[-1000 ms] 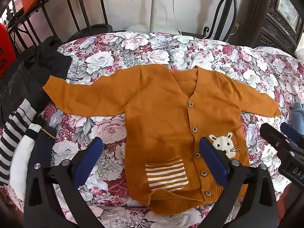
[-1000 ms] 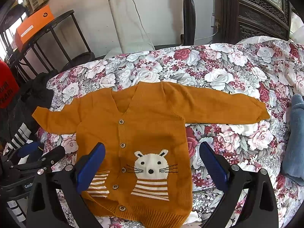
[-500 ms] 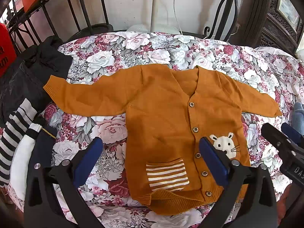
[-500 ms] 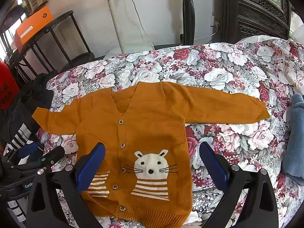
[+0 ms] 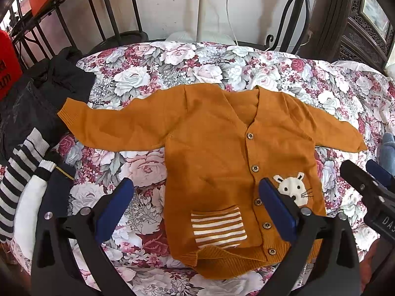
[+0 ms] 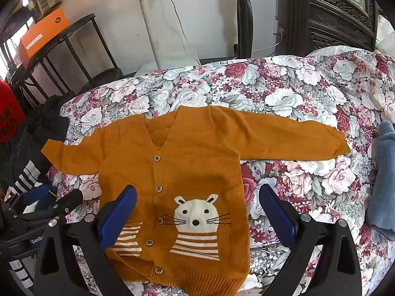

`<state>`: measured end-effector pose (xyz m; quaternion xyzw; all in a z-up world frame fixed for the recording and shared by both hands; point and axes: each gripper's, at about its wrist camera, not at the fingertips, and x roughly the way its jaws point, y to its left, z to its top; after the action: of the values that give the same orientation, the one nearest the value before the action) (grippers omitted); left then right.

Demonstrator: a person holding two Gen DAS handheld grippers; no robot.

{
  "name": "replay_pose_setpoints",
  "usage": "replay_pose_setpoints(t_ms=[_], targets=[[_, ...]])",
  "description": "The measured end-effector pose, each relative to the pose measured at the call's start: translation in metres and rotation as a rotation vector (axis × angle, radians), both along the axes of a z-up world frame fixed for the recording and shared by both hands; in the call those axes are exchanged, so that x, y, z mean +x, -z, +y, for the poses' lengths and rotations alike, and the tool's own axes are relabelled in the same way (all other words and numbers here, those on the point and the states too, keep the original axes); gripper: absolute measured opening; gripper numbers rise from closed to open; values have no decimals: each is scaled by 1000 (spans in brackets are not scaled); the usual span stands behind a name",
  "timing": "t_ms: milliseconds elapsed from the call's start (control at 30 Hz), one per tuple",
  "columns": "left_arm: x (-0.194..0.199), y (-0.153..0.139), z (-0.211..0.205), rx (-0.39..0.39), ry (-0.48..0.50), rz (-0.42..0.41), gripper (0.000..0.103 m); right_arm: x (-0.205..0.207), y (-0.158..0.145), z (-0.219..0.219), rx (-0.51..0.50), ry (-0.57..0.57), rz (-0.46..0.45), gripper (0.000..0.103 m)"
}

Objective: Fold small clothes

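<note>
A small orange knit cardigan (image 5: 212, 153) lies flat and face up on the floral sheet (image 5: 153, 74), both sleeves spread out. It has buttons down the front, a striped pocket and a white cat face (image 6: 196, 213). It also shows in the right wrist view (image 6: 195, 155). My left gripper (image 5: 197, 207) is open and empty, hovering over the cardigan's lower left part. My right gripper (image 6: 197, 212) is open and empty, hovering over the cat face near the hem. Each gripper shows at the edge of the other's view.
A pile of dark and black-and-white striped clothes (image 5: 27, 148) lies at the left edge of the bed. A blue-grey garment (image 6: 382, 177) lies at the right edge. A metal rack (image 5: 74, 12) with an orange box (image 6: 42, 34) stands behind left; dark carved furniture (image 6: 333, 12) behind right.
Almost nothing: both views have shifted very slightly. The cardigan lies as before and both grippers stay open.
</note>
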<state>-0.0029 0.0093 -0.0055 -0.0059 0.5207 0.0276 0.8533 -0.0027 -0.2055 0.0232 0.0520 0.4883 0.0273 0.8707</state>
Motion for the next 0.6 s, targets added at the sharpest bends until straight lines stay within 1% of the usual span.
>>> replay_pose_setpoints(t_ms=[600], targets=[[0,1,3,1,-1,2,98,-1,1,0,1,1,0,100]])
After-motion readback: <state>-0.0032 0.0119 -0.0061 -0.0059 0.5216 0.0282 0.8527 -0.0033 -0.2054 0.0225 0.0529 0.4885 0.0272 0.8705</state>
